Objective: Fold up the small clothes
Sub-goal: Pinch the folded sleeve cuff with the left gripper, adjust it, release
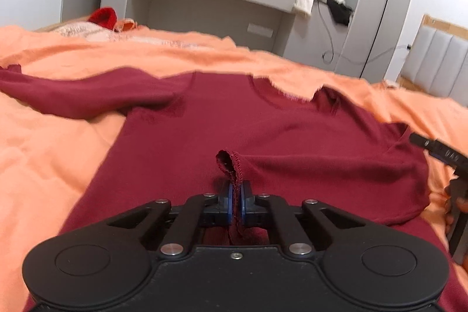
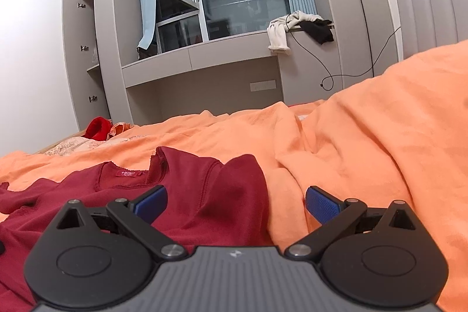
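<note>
A dark red long-sleeved top (image 1: 222, 122) lies spread on an orange blanket (image 1: 44, 154). Its right sleeve is folded across the body, and my left gripper (image 1: 237, 205) is shut on that sleeve's cuff (image 1: 229, 163), which stands up from the blue pads. The other sleeve (image 1: 73, 92) stretches out to the left. My right gripper (image 2: 235, 202) is open over the top's right shoulder (image 2: 222, 195), near the neckline with a pink label (image 2: 130, 173). It also shows at the right edge of the left wrist view (image 1: 438, 151).
The orange blanket (image 2: 365, 154) rises in folds on the right. A red garment (image 2: 98, 128) lies at the bed's far edge. Grey cabinets and a window ledge (image 2: 204, 54) with clothes and a cable stand behind. A padded headboard (image 2: 433, 8) is at the right.
</note>
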`<state>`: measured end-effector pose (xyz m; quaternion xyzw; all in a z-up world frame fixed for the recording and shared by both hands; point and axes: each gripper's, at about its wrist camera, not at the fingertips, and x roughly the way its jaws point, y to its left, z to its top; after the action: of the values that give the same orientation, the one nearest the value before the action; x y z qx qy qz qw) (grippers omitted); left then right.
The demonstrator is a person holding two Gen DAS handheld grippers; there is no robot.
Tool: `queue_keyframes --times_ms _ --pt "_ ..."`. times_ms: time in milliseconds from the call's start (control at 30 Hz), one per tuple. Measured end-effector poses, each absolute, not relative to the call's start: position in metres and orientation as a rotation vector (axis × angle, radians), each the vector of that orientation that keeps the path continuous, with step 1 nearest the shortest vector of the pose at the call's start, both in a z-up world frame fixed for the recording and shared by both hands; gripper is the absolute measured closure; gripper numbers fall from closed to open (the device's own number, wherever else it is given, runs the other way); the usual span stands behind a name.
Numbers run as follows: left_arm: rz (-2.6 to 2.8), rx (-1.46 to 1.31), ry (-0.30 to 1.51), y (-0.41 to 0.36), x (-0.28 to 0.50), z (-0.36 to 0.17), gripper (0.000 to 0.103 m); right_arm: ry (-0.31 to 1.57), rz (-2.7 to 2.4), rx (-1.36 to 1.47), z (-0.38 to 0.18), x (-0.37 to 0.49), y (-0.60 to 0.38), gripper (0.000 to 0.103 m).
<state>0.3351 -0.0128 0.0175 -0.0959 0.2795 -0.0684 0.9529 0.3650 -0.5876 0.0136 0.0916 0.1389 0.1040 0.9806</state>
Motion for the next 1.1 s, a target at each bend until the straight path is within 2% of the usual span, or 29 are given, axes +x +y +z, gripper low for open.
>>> queue_keyframes --times_ms 167,433,633,700,767,933,1000,1067,1100 --pt "-0.102 -0.162 0.498 -0.007 0.316 0.035 0.099 0.268 0.194 0.16 0.017 0.364 -0.583 0.0" --pt "-0.041 -0.168 0.616 0.003 0.327 0.009 0.099 0.434 0.056 0.169 -0.007 0.388 -0.583 0.0" --pt "-0.017 -0.097 0.586 -0.006 0.319 0.003 0.092 0.397 0.041 0.173 -0.005 0.38 -0.586 0.0" --pt "-0.023 -0.112 0.589 -0.002 0.319 0.003 0.086 0.408 0.027 0.179 -0.006 0.377 -0.588 0.0" --pt "-0.028 -0.134 0.593 0.002 0.318 0.002 0.072 0.434 -0.001 0.165 -0.009 0.375 -0.59 0.0" --pt "-0.041 -0.129 0.587 0.003 0.316 -0.001 0.055 0.479 -0.018 0.211 -0.013 0.369 -0.598 0.0" --pt "-0.05 -0.118 0.586 0.002 0.315 -0.001 0.04 0.492 -0.023 0.261 -0.008 0.362 -0.602 0.0" --pt "-0.07 -0.107 0.584 0.0 0.313 0.0 0.014 0.503 -0.013 0.298 -0.002 0.351 -0.604 0.0" --pt "-0.069 -0.097 0.582 -0.001 0.311 0.0 0.009 0.5 -0.004 0.314 0.002 0.344 -0.604 0.0"
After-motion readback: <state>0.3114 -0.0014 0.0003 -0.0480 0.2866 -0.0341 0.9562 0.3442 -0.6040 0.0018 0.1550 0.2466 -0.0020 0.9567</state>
